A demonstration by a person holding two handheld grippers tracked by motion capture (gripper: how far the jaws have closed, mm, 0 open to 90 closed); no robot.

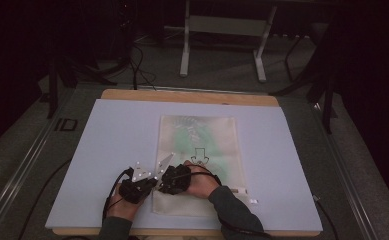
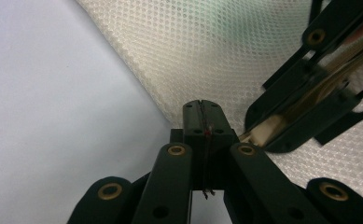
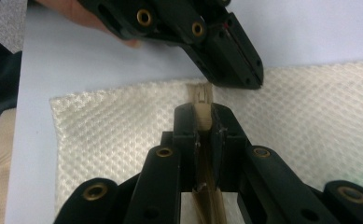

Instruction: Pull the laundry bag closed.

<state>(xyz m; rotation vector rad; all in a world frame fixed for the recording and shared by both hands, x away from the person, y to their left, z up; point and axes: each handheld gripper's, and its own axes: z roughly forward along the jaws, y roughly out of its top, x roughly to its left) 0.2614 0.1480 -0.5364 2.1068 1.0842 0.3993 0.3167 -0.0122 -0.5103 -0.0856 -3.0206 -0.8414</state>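
Observation:
A cream mesh bag (image 1: 217,130) lies flat on a pale lilac board (image 1: 107,145); something green shows through it, and a black arrow is printed on it. Both grippers meet at the bag's near left corner. My right gripper (image 3: 202,111) is shut on a beige zipper tab (image 3: 200,95) that sticks out past its tips. My left gripper (image 2: 201,105) is shut, its tips pinched together on the bag's mesh (image 2: 207,46) edge right beside that tab. In the high view the left gripper (image 1: 153,184) and right gripper (image 1: 162,183) point at each other.
The board rests on a wooden tabletop (image 1: 189,96). Behind it stand a white table frame (image 1: 184,50) and floor cables (image 1: 137,70). A small white label (image 1: 253,201) lies by the bag's near right corner. Bare board (image 1: 282,160) flanks the bag.

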